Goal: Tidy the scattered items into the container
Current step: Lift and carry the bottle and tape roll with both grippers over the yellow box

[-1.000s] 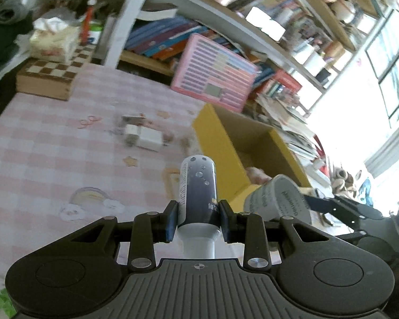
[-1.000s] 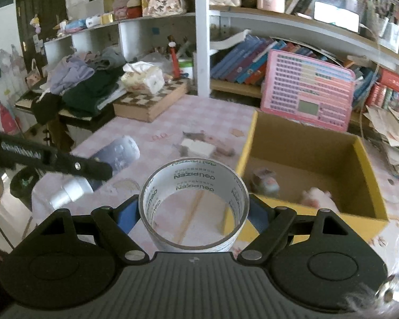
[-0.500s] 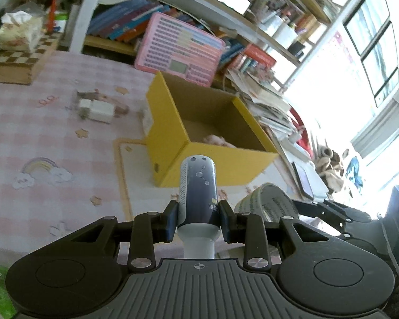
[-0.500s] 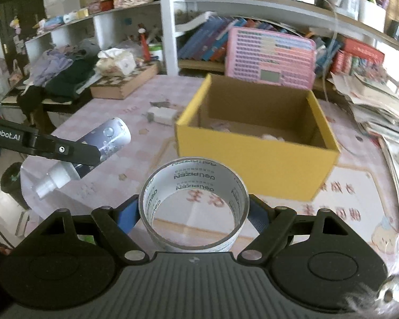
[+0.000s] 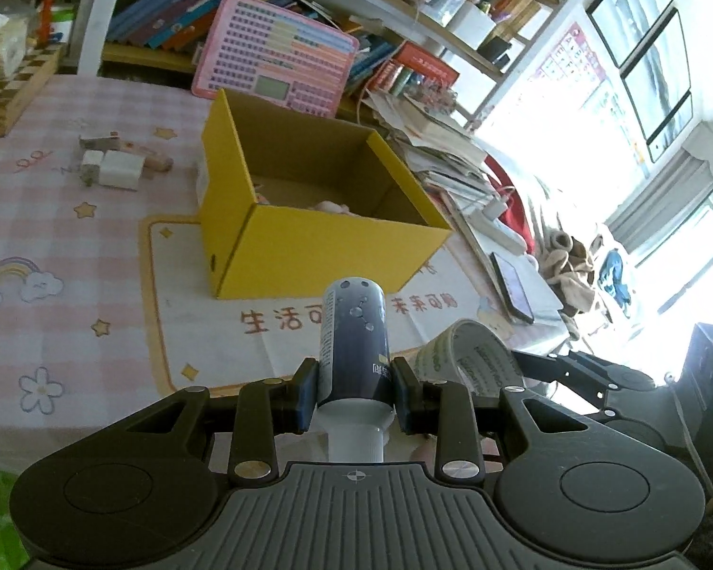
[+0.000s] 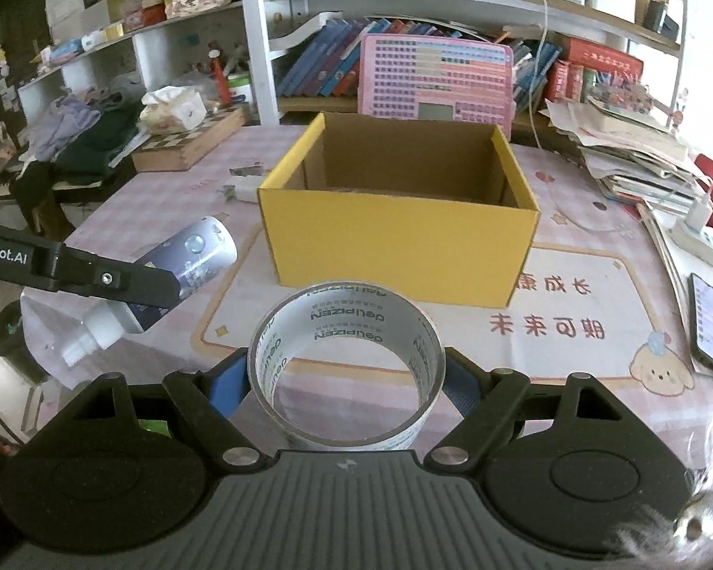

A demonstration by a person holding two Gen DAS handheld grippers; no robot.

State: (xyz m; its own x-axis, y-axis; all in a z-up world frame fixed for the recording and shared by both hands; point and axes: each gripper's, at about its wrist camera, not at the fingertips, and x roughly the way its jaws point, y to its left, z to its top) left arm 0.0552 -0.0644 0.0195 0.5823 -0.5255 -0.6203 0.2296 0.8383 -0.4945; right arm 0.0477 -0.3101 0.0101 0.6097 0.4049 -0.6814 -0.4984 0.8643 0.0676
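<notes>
Left wrist view: my left gripper is clamped on the bottle, dark body forward, white cap toward the palm. A second ago the box sat off to the right, half hidden behind the bottle; now it lies squarely ahead of it, open top showing something pale inside. So I've swung both loads away from the scatter and lined up on the box — the drop comes next, I judge. The charger lies left of the box, not yet collected. The mat in front of the box carries orange Chinese characters; the bottle's own print is too small to read.

Right wrist view: my right gripper is closed on the tape, jaws pressing its outer wall from both sides. The box has shifted from off to the right to dead centre beyond the roll. Inside the roll I read "deuPIZEN", inverted. The left gripper's arm, left of the box, reads "Robot.AI".
</notes>
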